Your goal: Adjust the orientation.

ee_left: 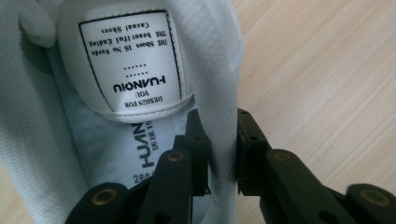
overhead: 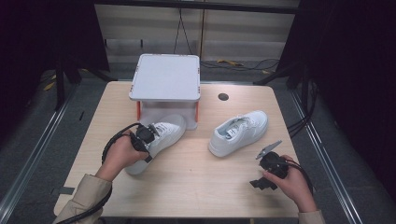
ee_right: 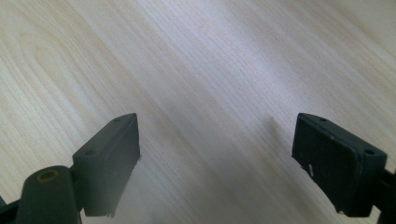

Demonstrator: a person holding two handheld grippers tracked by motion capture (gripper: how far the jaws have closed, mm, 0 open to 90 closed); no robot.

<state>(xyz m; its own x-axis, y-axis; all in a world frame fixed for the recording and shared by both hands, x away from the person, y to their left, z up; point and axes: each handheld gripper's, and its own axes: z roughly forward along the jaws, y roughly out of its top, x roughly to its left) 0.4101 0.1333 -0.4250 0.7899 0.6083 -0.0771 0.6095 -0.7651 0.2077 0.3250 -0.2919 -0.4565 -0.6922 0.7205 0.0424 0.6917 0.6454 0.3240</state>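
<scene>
While clamped on the side wall of the white lace-up sneaker (ee_left: 219, 70), left gripper (overhead: 142, 136): one pad inside the collar, the other outside, narrow gap, fabric pinched. Sneaker position: toe at the front leg of the white two-tier plastic stand (overhead: 166, 77), heel toward the person. Second white sneaker (overhead: 238, 132) to the right of the stand, untouched. Right gripper (ee_right: 217, 154): jaws wide apart, holding nothing, above bare light wooden table (ee_right: 196, 60). Risks: soft collar likely to slip or fold under thin grip; toe may catch the stand leg on lifting.
</scene>
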